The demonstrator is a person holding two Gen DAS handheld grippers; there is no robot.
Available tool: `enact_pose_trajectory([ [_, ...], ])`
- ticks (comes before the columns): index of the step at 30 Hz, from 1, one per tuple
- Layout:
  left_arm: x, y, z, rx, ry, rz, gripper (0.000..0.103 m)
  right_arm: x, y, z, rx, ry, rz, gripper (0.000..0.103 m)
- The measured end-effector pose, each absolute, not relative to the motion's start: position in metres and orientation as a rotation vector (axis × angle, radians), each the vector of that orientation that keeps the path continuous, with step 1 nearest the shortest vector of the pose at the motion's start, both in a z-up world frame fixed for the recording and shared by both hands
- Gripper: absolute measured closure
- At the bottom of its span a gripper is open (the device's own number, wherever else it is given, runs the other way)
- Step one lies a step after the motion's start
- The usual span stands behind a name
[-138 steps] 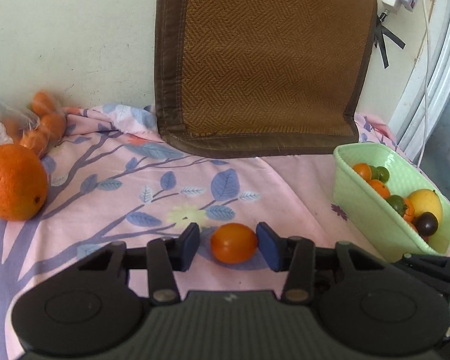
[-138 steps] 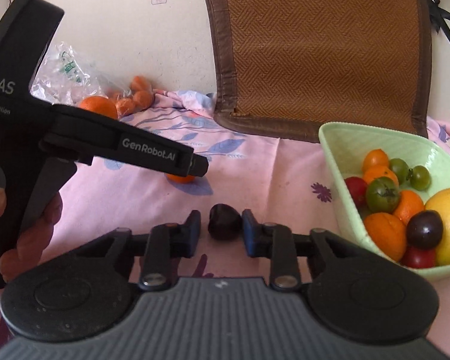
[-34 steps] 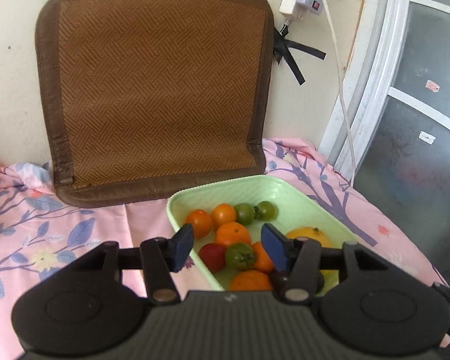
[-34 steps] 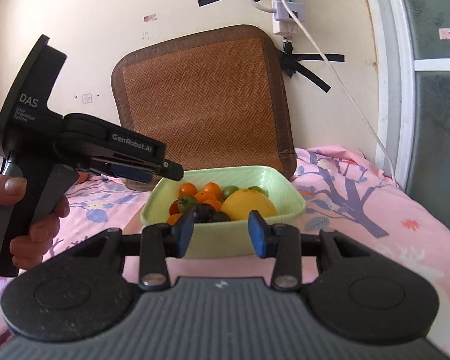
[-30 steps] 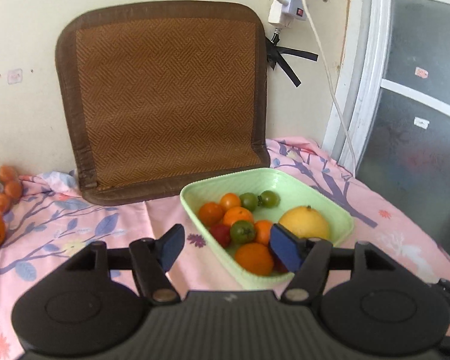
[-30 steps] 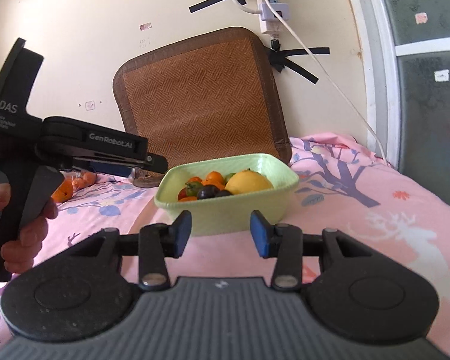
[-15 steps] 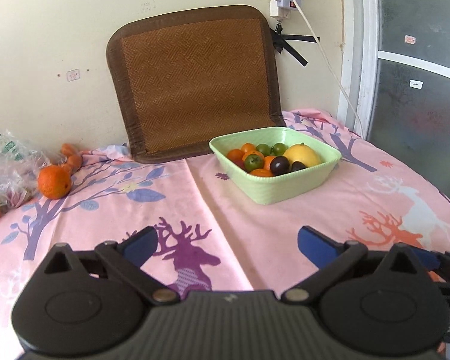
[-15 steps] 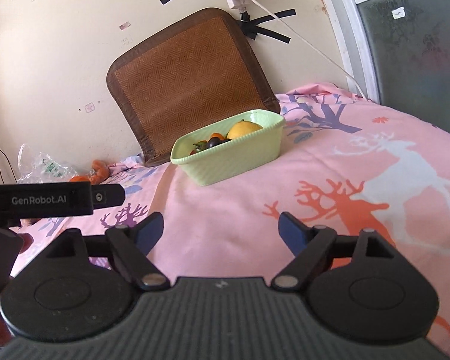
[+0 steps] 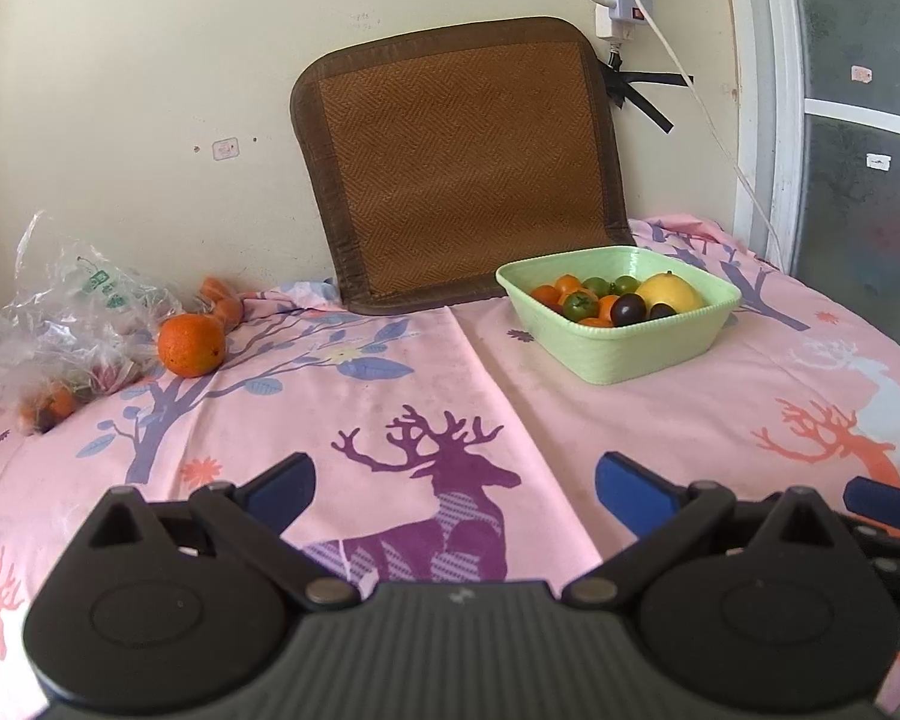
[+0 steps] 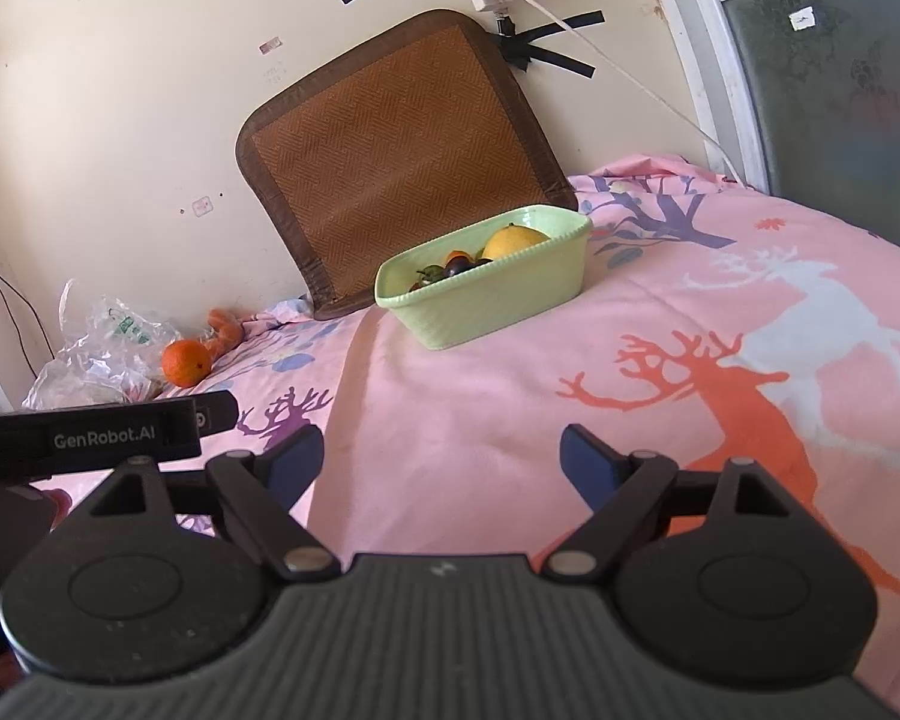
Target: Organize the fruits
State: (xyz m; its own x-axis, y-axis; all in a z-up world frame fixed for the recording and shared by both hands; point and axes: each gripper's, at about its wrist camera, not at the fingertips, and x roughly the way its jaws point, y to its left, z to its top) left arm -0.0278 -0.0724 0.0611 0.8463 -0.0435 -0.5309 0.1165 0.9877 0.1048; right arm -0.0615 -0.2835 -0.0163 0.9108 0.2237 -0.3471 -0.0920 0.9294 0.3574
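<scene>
Bare cloth (image 9: pixel 450 396) lies between bowl (image 9: pixel 624 348) and orange (image 9: pixel 191 345).

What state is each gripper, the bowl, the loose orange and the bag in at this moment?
left gripper: open, empty, held above the tablecloth.
right gripper: open, empty, back from the bowl.
green bowl: upright, holding small tomatoes, dark fruits and a yellow fruit.
large orange: loose on the tablecloth, outside the bowl, beside the bag.
plastic bag: crumpled, some small fruit inside.
woven mat: leaning against the wall.
</scene>
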Motion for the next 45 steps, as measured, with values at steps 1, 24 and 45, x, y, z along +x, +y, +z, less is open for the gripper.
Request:
enact_pose_trajectory([
  [1,-0.028,-0.072,0.061,0.138,0.559,-0.077,0.0,-0.062,-0.283,-0.016,0.344,0.395,0.165,0.015],
  [24,-0.022,-0.085,0.026,0.223,0.712,-0.03,0.0,-0.057,-0.296,-0.026,0.412,0.435,0.115,0.01],
  [45,-0.028,-0.087,0.028,0.215,0.718,-0.049,0.0,-0.056,-0.3,-0.027,0.433,0.437,0.097,0.009],
])
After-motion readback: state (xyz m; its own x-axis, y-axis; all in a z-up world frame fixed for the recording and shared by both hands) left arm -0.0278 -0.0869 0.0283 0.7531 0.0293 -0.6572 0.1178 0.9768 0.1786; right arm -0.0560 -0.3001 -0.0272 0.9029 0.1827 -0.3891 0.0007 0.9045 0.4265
